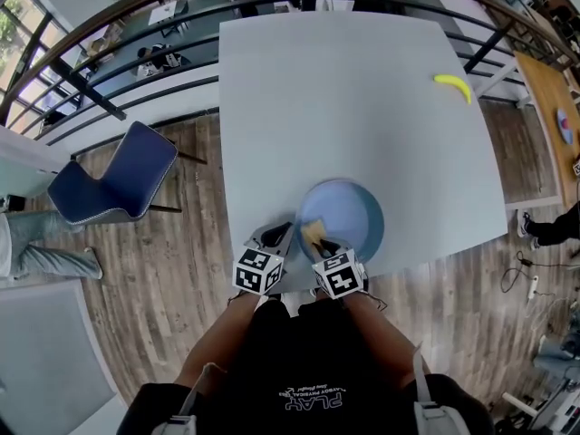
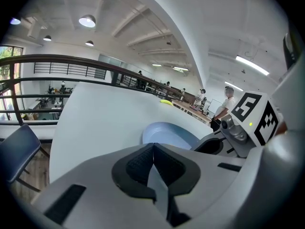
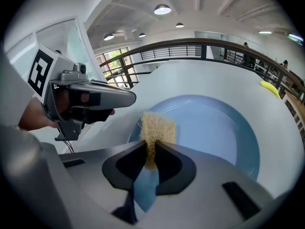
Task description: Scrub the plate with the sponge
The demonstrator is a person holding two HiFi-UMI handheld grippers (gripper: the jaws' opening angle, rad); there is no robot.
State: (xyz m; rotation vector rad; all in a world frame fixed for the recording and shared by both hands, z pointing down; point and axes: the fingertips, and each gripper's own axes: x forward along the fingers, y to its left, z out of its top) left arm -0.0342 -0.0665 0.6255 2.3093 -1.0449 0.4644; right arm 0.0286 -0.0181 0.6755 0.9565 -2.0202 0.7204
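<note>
One blue chair [image 1: 113,175] is standing left of the table [image 1: 299,89]. The left gripper [image 2: 153,149] is hanging just beside the plate [image 3: 214,128], its jaws pressed together on nothing. The shirt [image 1: 308,379] is showing "PLAY" upside down. The right gripper [image 3: 151,152] is pinching one coarse tan sponge [image 3: 157,127] over that single round pale-blue plate's near-left rim. One yellow banana [image 1: 451,85] is lying far right.

Head view: high overhead, facing steeply down on white table [image 1: 362,107]; left gripper [image 1: 277,237] and right gripper [image 1: 323,243] at bottom centre. Left gripper view: low, close behind own jaws, looking across tabletop past plate [image 2: 167,132]. Right gripper view: low, tight over plate. All three share plate, banana [image 1: 451,85].
</note>
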